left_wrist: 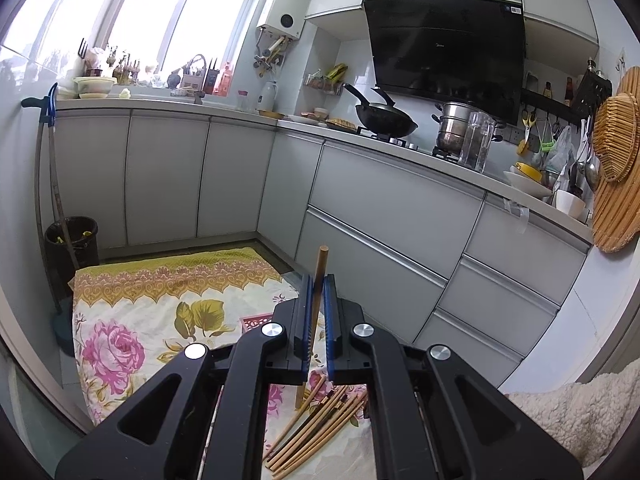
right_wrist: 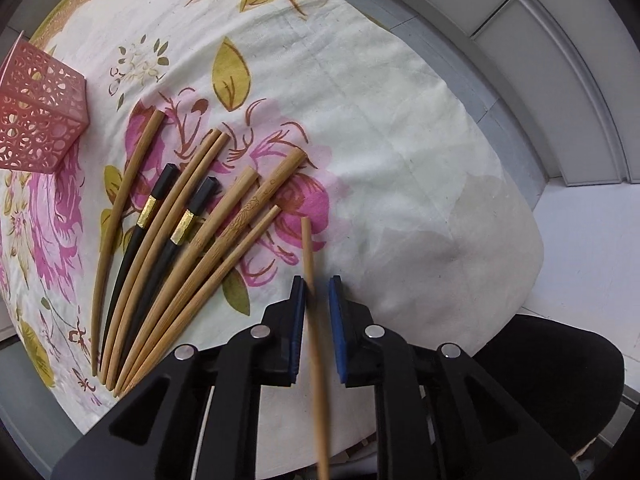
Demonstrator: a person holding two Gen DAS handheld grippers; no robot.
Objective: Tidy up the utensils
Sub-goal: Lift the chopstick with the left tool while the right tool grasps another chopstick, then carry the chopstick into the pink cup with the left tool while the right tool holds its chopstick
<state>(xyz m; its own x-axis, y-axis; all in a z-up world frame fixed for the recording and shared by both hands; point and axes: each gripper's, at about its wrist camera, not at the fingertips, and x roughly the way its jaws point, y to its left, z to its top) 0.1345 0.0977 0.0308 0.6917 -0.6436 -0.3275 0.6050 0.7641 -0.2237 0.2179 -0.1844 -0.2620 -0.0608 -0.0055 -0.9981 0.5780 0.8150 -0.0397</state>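
Here the left tool (left_wrist: 319,292) is clamping a bamboo chopstick (left_wrist: 320,276) between its blue pads, holding it nearly upright above a flowered cloth (left_wrist: 132,320), with the stick's top poking above the fingertips. Below it, a loose bundle of chopsticks (left_wrist: 316,420) is lying on the cloth. The right tool (right_wrist: 318,292) is pointing down at the same cloth (right_wrist: 360,120); a single bamboo chopstick (right_wrist: 316,340) is running between its pads, touching the left pad while a gap is showing on the right side. Beside it, bamboo and black chopsticks (right_wrist: 180,248) are fanning out, and a pink perforated holder (right_wrist: 38,112) is sitting at the cloth's far left.
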